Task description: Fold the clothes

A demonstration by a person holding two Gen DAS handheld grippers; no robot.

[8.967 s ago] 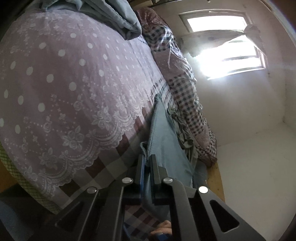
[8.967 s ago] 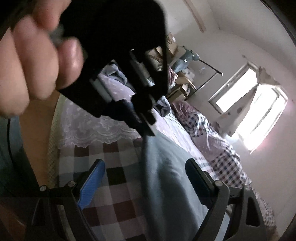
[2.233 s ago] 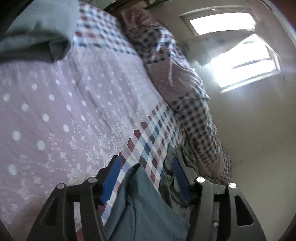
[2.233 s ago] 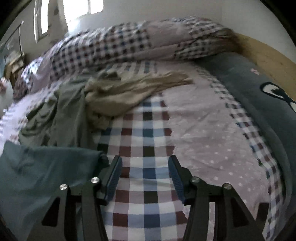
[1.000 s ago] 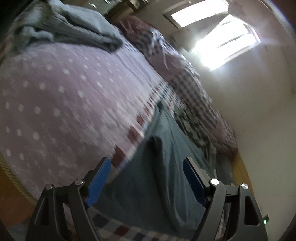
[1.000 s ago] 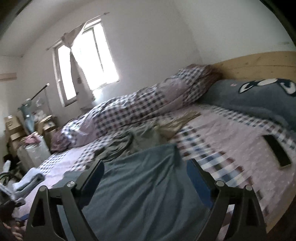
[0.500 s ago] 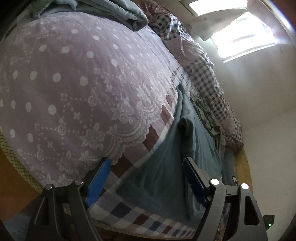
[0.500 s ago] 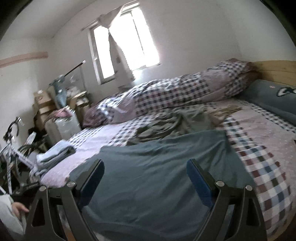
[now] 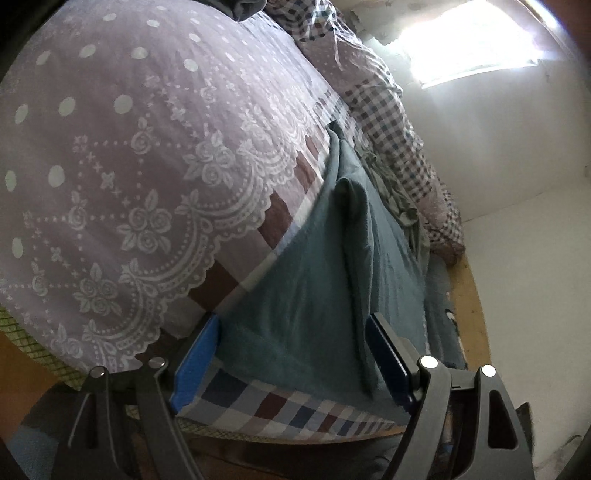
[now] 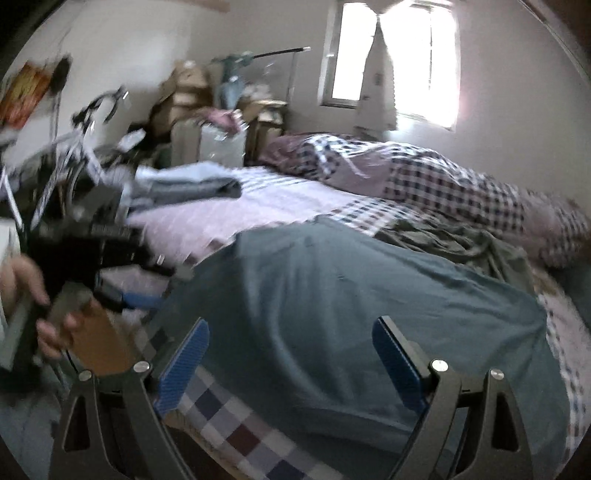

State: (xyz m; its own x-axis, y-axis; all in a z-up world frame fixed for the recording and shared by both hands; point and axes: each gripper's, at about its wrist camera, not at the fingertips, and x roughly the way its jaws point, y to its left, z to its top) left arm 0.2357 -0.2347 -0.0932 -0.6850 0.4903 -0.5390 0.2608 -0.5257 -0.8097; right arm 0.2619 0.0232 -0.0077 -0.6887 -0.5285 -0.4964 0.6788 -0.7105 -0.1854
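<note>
On bed: teal garment point(image 10: 369, 295) flat | both tools spread | right view: left tool point(image 10: 122, 291)

Daylight floods from the far window point(image 10: 399, 55) — blown out to white glare; nearer areas sit dim, the right wrist's left side motion-blurred, edges fisheye-bent.

left side of room: motion-blurred; bicycle point(image 10: 74, 140) indistinct
hand point(image 10: 33, 295): blurred, cut by left edge
folded stack point(image 9: 243, 5): cropped by top edge
</note>
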